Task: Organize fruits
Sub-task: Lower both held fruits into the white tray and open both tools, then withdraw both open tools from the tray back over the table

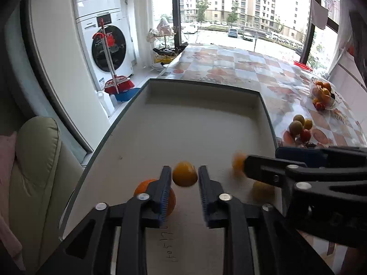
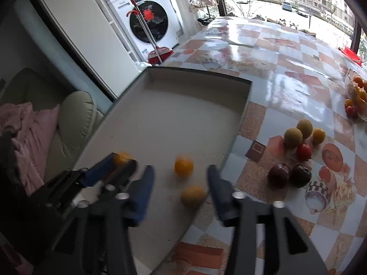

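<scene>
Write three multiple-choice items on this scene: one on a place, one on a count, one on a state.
1. Where does the loose cluster of fruits lie?
A. Inside the tray
B. On the tablecloth beside the tray
C. On the sofa

2. How many dark plum-coloured fruits are in that cluster?
A. Two
B. Four
C. None

3. How do the right gripper's jaws stand?
A. Shut on a red fruit
B. Shut on nothing
C. Wide open, gripping nothing

Key:
1 B: the loose fruits sit on the checked tablecloth, outside the rim of the tray.
2 A: two dark fruits lie side by side at the cluster's near edge.
3 C: the fingers of the right gripper stand far apart, and the orange fruits between them lie in the tray untouched.
</scene>
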Demonstrator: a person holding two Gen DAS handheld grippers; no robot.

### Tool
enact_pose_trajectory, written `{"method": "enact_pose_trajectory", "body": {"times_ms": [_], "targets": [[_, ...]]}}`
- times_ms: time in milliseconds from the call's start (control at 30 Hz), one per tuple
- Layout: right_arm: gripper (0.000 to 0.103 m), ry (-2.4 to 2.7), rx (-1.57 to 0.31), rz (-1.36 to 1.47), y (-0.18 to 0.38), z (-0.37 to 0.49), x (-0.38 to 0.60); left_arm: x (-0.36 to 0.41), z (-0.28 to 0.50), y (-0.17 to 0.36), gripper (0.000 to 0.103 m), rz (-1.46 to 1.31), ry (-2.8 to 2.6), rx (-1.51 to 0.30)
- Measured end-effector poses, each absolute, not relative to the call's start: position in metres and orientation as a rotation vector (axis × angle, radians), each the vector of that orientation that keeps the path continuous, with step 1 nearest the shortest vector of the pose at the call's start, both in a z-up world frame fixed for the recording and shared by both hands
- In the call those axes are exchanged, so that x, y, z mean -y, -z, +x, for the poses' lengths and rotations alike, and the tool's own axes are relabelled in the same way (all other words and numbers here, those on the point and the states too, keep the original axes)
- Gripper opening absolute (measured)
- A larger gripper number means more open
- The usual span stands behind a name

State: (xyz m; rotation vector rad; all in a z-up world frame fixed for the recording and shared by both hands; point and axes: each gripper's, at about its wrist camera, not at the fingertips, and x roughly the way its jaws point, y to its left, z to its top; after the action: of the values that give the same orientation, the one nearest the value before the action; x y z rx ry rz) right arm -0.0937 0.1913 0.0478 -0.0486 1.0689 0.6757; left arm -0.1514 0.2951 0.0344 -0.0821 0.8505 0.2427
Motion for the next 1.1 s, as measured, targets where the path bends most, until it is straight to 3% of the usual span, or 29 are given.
{"method": "enact_pose_trajectory", "body": {"times_ms": [33,67,100,333,433,667,900,1100], "targets": [[0.078,-0.658,-1.057,-0.059,-0.051,-0.095,-0.190,-0.294,-0.153,-0.036,0.075,-0.074,-0.240,-0.837],[0.082,-0.648,-1.046,-0.066,-0.054,-0.095,-0.188,-0.294,-0.156,-0.038,0.099,-0.062,-0.259,-0.817],[0.082,-0.648,-1.032,-0.066,-0.057,-0.096,-0.189,-0.292,-0.160,-0.043,0.101,-0.050,-0.284,-0.776],[0.087,-0.492,-0.954,-0.077,-0.071,-0.095,-0.141,-0.271,-0.166,-0.060,0.101,-0.010,-0.245,-0.744],[0.103,-0.381,-0.962,-0.054,-0.066,-0.091,-0.104,-0.249,-0.166,-0.067,0.101,0.005,-0.192,-0.730],[0.103,-0.178,-1.036,0.030,-0.032,-0.096,-0.011,-0.175,-0.157,-0.070,0.101,0.079,-0.037,-0.747],[0.103,-0.017,-1.052,0.030,-0.002,-0.110,0.061,-0.113,-0.145,-0.035,0.101,0.168,0.041,-0.838],[0.103,0.006,-0.943,-0.010,0.009,-0.128,0.081,-0.106,-0.144,-0.007,0.103,0.154,0.011,-0.880]]}}
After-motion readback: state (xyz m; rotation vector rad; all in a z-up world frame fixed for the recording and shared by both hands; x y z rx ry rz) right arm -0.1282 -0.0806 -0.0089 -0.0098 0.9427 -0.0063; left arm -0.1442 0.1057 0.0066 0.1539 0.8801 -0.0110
